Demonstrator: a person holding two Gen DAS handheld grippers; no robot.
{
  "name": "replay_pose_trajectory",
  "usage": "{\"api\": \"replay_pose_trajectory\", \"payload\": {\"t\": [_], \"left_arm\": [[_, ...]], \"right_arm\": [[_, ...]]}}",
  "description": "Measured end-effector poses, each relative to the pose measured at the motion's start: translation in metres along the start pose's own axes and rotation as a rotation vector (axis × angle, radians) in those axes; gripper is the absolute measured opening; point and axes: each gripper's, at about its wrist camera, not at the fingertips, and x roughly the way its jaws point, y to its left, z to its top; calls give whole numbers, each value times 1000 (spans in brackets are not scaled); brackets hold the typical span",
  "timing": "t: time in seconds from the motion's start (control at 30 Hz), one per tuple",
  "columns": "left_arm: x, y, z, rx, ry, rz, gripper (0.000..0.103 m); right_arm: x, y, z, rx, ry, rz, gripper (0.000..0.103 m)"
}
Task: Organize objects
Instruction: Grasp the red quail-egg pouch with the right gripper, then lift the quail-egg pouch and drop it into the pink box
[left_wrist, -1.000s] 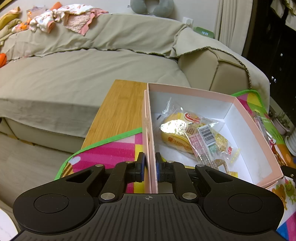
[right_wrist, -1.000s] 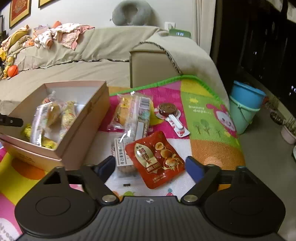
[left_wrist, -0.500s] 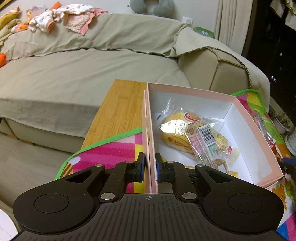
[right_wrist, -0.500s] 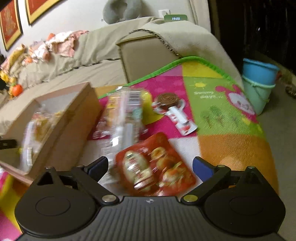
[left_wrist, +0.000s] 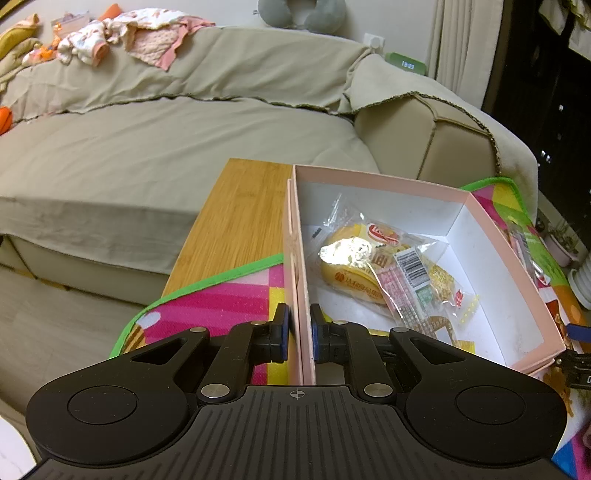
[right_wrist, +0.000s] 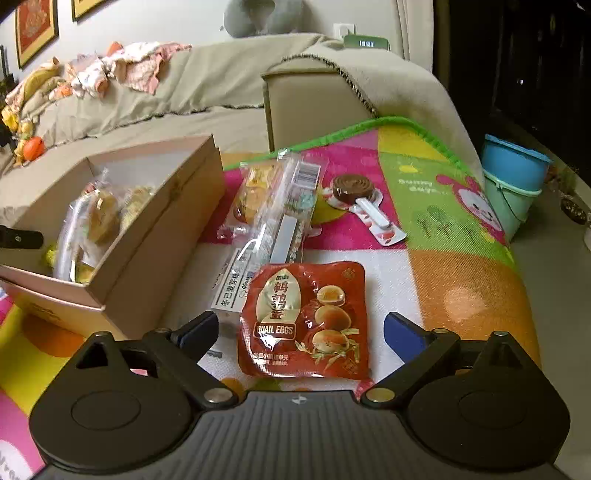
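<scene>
Pink box (left_wrist: 491, 236), open top, sat on play mat (right_wrist: 443, 221) over wooden table (left_wrist: 236, 221); clear snack packs (left_wrist: 373, 266) inside. L claw (left_wrist: 300, 328) clenched on box's near wall, one pad each side. R claw (right_wrist: 299, 328) spread wide, jaws closing, not yet pressing; red quail-egg pouch (right_wrist: 306, 321) lay flat on mat betw. them. Clear wrapped snacks (right_wrist: 280, 206) at 12 o'clock from pouch, chocolate lollipop (right_wrist: 351, 188) at 1, box at 10.

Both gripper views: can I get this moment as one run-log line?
left gripper: shut on pink cardboard box wall | right gripper: closing, straddling red quail-egg packet, untouched
</scene>
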Motion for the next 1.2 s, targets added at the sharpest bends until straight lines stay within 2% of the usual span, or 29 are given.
{"api": "replay_pose_trajectory", "payload": {"t": [0.03, 0.17, 0.47, 0.73, 0.83, 1.0, 1.13, 1.2], "left_arm": [[0, 1, 0, 1, 0, 0, 13], [0, 0, 0, 1, 0, 1, 13], [0, -1, 0, -2, 0, 0, 13], [0, -1, 1, -9, -4, -8, 14], [0, 0, 1, -12, -5, -12, 14], [0, 0, 1, -14, -5, -16, 14], [0, 0, 1, -14, -5, -20, 15], [0, 0, 1, -11, -5, -21, 15]], "right_arm": [[1, 1, 0, 3, 2, 6, 92], [-6, 4, 2, -5, -3, 5, 73], [-44, 6, -8, -22, 15, -22, 73], [-97, 32, -15, -63, 7, 38, 73], [-117, 50, -4, -96, -31, 93, 73], [-145, 85, 31, -163, -149, 207, 73], [-141, 108, 65, -159, -201, 273, 73], [-131, 118, 83, -167, -229, 275, 73]]}}
